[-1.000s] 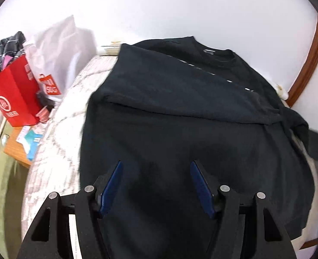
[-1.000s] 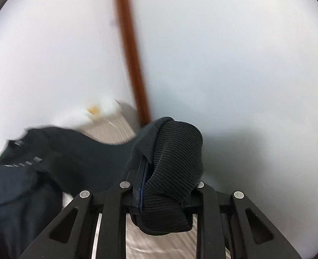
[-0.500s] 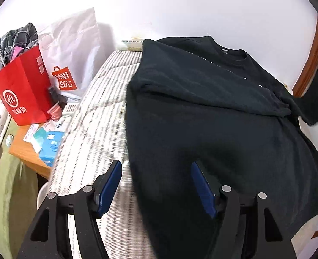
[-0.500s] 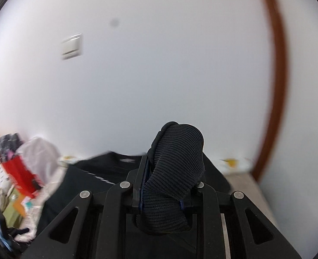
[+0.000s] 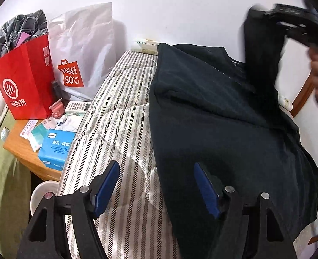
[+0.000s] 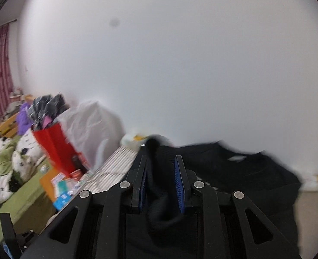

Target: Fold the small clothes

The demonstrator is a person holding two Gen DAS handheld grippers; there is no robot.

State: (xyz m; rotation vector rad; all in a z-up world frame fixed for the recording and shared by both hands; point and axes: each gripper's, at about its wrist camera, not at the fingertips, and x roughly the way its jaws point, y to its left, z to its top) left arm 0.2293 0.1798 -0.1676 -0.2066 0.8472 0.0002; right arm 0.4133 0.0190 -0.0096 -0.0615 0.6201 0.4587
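A black sweatshirt is spread over the right half of a striped mattress, collar toward the far edge by the wall, and its left side has already been laid inward, judging by the straight fold along that edge. Its right sleeve is lifted clear of the body and is carried across toward the middle, presumably so that it can be laid flat over the chest as the next fold. The sleeve is pinched near the cuff by the right gripper, whose pads are closed on the dark knit; the picture is blurred, so the exact hold on the cuff cannot be made out. The left gripper is held low over the near left edge of the garment, its jaws opening with nothing between them but the fabric edge lying below, probably readied to pin or take the hem. Beyond the mattress's left edge a red paper bag and a white bag are stood on a wooden side table.
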